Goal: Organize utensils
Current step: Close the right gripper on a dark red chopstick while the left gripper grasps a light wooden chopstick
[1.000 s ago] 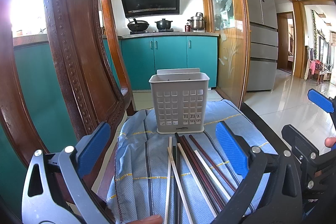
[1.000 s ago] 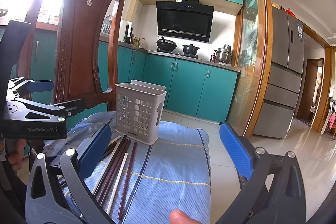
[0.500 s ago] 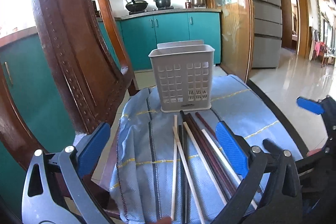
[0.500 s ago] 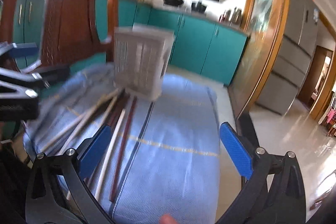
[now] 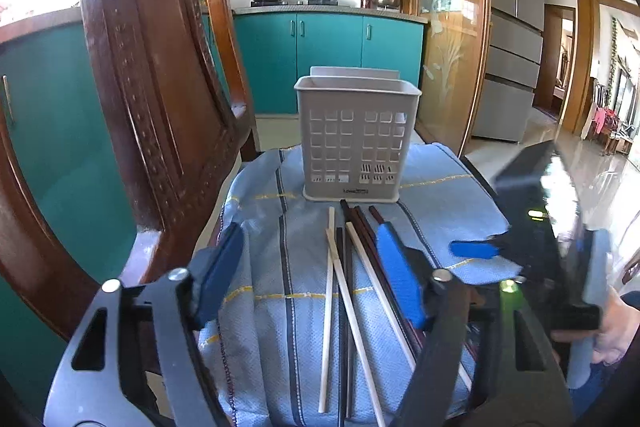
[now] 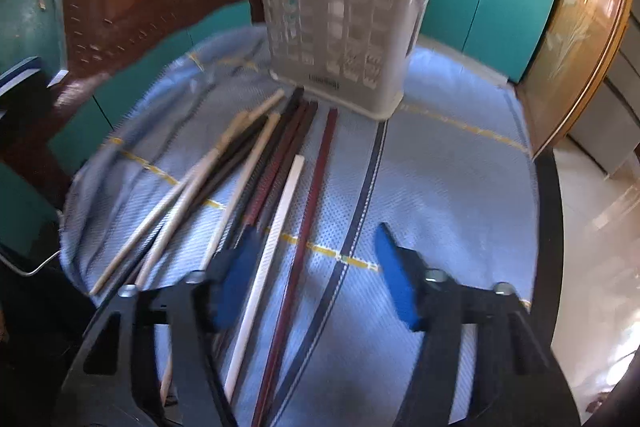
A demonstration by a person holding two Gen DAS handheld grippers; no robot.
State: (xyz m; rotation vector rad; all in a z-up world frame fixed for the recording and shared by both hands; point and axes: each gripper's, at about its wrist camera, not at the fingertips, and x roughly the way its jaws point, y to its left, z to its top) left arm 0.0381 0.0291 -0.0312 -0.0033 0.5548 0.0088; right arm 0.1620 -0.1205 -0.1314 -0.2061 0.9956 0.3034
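Blurred and cut-off parts

The basket (image 6: 340, 15) is smeared by motion in the right wrist view; the chopsticks' (image 5: 340, 291) near ends run behind the left gripper (image 5: 312, 267) and off the bottom edge

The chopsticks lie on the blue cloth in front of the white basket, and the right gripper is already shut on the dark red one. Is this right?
Not quite. The right gripper is open and holds nothing, as the right wrist view shows. The chopsticks, the dark red one among them, lie on the blue cloth before the white basket.
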